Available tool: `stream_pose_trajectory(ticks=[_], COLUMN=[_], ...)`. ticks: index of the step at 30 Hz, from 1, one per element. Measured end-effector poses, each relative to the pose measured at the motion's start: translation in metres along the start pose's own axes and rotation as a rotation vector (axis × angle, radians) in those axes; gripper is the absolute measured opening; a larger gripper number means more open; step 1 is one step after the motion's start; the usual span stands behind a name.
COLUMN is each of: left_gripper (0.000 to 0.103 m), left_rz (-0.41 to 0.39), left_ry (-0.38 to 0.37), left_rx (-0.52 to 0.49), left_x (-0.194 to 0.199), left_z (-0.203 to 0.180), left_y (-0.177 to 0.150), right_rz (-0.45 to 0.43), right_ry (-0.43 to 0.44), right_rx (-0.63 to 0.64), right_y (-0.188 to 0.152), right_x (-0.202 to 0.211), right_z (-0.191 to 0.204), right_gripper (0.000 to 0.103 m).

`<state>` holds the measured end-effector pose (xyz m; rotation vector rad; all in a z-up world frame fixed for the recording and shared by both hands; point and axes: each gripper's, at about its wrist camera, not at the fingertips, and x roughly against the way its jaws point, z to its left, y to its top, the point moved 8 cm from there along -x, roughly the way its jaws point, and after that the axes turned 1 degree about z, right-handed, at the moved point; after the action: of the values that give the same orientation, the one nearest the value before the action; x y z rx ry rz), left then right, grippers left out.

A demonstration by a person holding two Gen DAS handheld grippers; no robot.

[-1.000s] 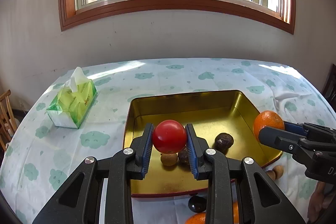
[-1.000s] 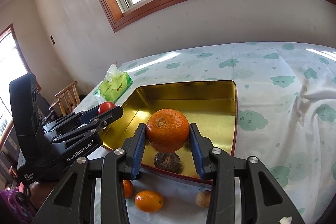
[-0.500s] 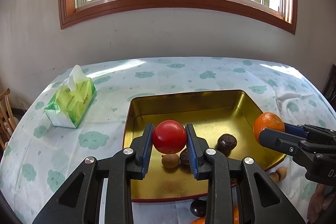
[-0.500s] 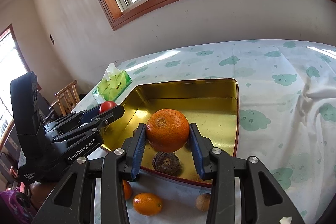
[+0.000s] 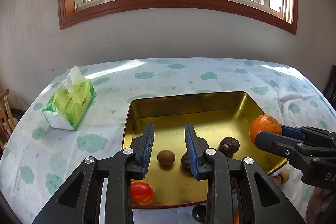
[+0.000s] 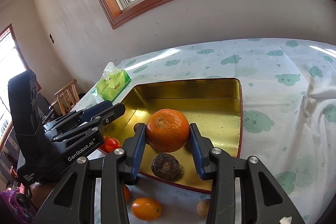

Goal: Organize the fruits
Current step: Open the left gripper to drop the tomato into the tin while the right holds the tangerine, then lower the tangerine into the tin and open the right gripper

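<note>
A gold tin tray (image 5: 189, 102) (image 6: 231, 102) sits on the table. My left gripper (image 5: 169, 150) is open and empty above its near left part. A red tomato (image 5: 141, 191) (image 6: 111, 144) lies in the tray's near left corner below it. My right gripper (image 6: 168, 146) is shut on an orange (image 6: 167, 132) (image 5: 265, 128) and holds it above the tray's near right side. A brown round fruit (image 5: 166, 157) and two dark wrinkled fruits (image 5: 229, 145) (image 6: 165, 165) lie in the tray.
A green tissue pack (image 5: 69, 100) (image 6: 112, 85) stands left of the tray. A kumquat (image 6: 146, 208), a small brown fruit (image 6: 202, 207) and a dark round fruit (image 5: 198, 213) lie on the cloth before the tray. A wooden chair (image 6: 67, 96) stands at the table's left.
My left gripper has opened and let go of the tomato, which now lies in the tray's near left corner. The right gripper still holds the orange, slightly further over the tray.
</note>
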<state>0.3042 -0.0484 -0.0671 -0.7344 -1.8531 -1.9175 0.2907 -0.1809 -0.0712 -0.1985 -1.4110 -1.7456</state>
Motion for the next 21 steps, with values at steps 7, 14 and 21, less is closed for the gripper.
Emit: stream_pose_trajectory(ticks=[7,14,21], left_gripper=[0.032,0.032,0.040], left_rz=[0.004,0.007,0.000], left_ry=[0.002,0.001,-0.012], left_rx=[0.008,0.014,0.027], left_x=[-0.004,-0.009,-0.012], left_z=[0.003,0.005,0.008], left_y=[-0.001,-0.002,-0.004], right_rz=[0.007,0.021,0.030], right_ry=[0.001,0.003,0.000], right_rx=[-0.002,-0.005,0.013], right_y=[-0.001,-0.003,-0.004], right_x=[-0.006,-0.015,-0.022], right_z=[0.000,-0.001,0.001], right_gripper=[0.038,0.038,0.039])
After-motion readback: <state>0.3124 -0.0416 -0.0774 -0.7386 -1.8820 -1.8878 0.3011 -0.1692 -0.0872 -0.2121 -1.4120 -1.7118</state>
